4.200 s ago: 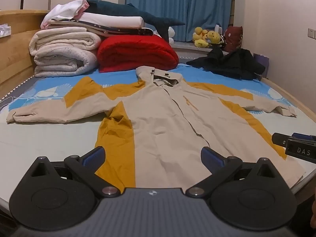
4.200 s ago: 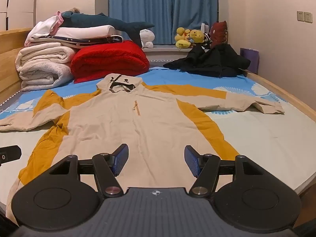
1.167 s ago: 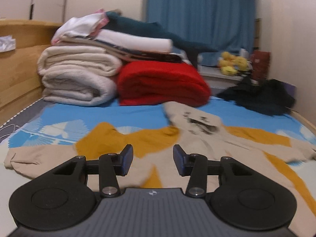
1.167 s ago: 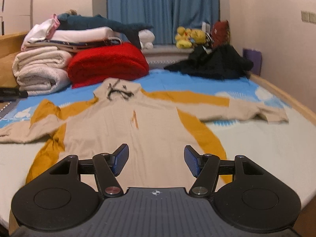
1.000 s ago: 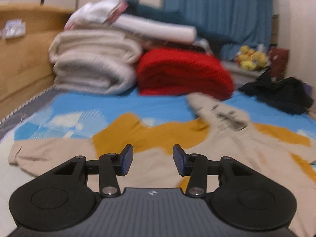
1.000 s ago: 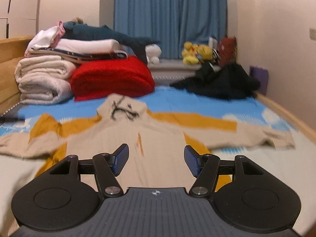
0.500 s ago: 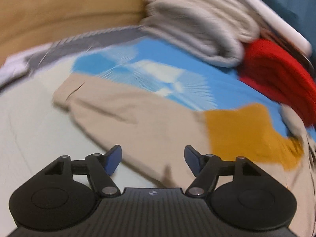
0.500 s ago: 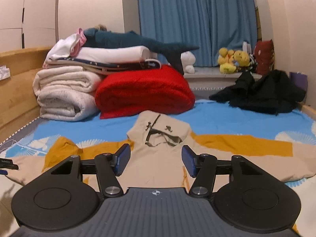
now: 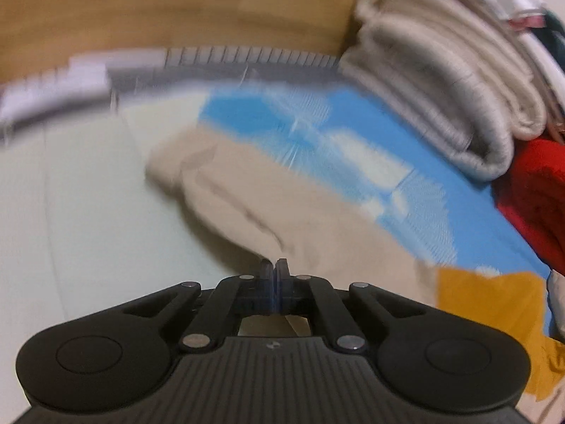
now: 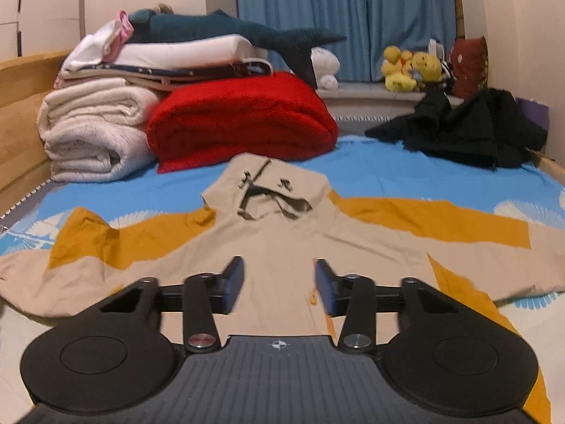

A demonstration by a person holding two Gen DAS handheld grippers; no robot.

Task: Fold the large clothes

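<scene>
A beige and mustard hooded jacket (image 10: 279, 247) lies spread flat on the bed, hood toward the far end. Its left sleeve (image 9: 268, 198) shows in the blurred left wrist view, with the cuff at the upper left. My left gripper (image 9: 273, 268) is shut on the near edge of that sleeve, and the fabric puckers at the tips. My right gripper (image 10: 279, 282) is open and empty, low over the jacket's chest just below the hood (image 10: 272, 190).
Folded white quilts (image 10: 95, 134) and a red blanket (image 10: 243, 120) are stacked at the far left of the bed, with a shark plush on top. A black garment (image 10: 469, 130) lies far right. A wooden bed frame (image 9: 169, 10) runs beyond the left sleeve.
My left gripper has swung left and down to the sleeve and closed on it. My right gripper has moved forward toward the hood and stays open.
</scene>
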